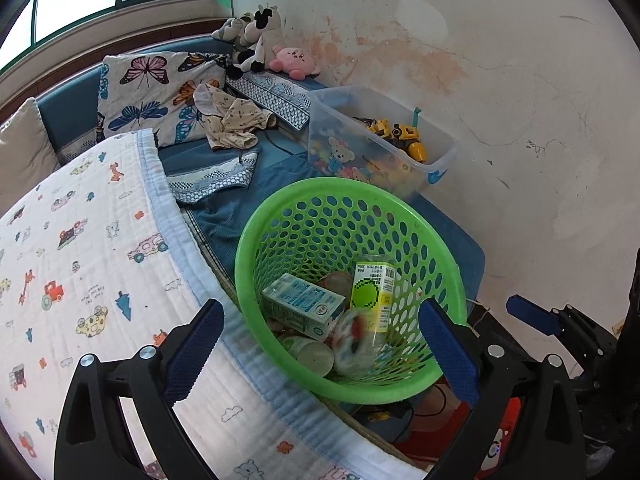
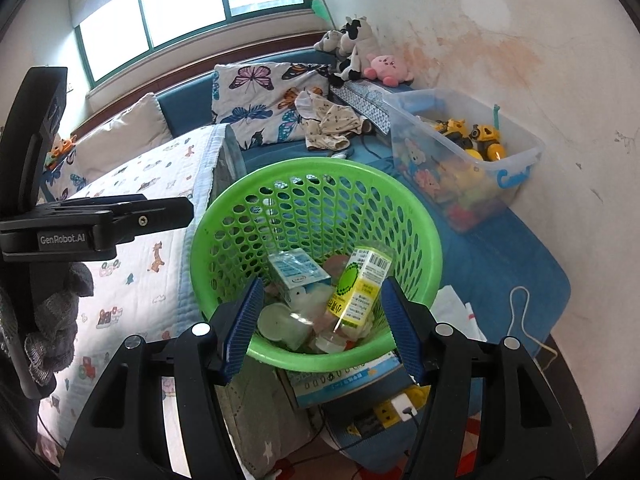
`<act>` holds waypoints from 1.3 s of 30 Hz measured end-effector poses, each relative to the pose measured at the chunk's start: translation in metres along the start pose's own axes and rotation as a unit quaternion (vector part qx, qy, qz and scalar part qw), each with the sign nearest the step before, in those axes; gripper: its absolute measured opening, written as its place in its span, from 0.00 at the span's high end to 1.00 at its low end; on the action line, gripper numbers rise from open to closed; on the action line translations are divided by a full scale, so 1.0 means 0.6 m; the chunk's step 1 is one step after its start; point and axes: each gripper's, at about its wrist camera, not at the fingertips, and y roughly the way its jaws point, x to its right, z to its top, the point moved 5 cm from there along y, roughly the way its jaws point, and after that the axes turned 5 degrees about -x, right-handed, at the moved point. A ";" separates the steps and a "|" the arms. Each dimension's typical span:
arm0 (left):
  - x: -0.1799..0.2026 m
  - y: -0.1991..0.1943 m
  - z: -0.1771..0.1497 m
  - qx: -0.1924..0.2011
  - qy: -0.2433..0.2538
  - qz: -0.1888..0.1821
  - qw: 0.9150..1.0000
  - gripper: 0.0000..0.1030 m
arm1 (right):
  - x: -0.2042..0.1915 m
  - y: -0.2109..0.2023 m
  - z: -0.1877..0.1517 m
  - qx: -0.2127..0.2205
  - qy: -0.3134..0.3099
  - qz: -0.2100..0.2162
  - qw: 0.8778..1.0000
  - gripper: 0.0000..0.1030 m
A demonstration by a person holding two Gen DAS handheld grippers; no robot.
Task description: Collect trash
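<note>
Printed quilt (image 1: pixel 92 248): covers the bed at left. Left gripper (image 1: pixel 320 344): jaws spread wide, nothing gripped, poised over the basket. Green basket (image 1: pixel 280 216): perforated, just beside the quilt's edge, holding 1 blue-white carton (image 1: pixel 304 304), 1 clear yellow-labelled bottle (image 1: pixel 374 284) and a blurred wrapper (image 1: pixel 356 340). Right gripper (image 2: pixel 322 322): jaws partly apart, nothing gripped, over the basket's near rim. Toy bin (image 1: pixel 436 152): clear, against the wall at right.
</note>
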 end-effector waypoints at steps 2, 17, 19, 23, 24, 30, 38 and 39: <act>-0.001 -0.010 -0.005 0.004 0.001 0.002 1.000 0.08 | -0.003 -0.003 -0.001 0.002 0.001 0.003 1.000 0.40; -0.054 -0.124 -0.061 0.053 -0.006 0.040 0.998 0.08 | -0.065 -0.042 -0.018 0.025 -0.016 0.011 0.999 0.23; -0.065 -0.140 -0.071 0.058 -0.010 0.045 0.997 0.08 | -0.079 -0.047 -0.024 0.028 -0.019 0.012 0.999 0.21; -0.086 -0.172 -0.096 0.069 -0.019 0.063 0.995 0.08 | -0.101 -0.054 -0.034 0.030 -0.026 0.016 0.999 0.18; -0.092 -0.183 -0.103 0.072 -0.022 0.065 0.995 0.08 | -0.109 -0.057 -0.037 0.031 -0.029 0.016 0.999 0.16; -0.125 -0.233 -0.143 0.091 -0.036 0.084 0.992 0.07 | -0.147 -0.078 -0.056 0.042 -0.051 0.006 0.998 0.11; -0.169 -0.285 -0.207 0.105 -0.058 0.106 0.987 0.07 | -0.179 -0.090 -0.086 0.041 -0.053 0.013 0.998 0.04; -0.174 -0.291 -0.216 0.108 -0.060 0.111 0.986 0.07 | -0.183 -0.091 -0.091 0.040 -0.052 0.017 0.998 0.04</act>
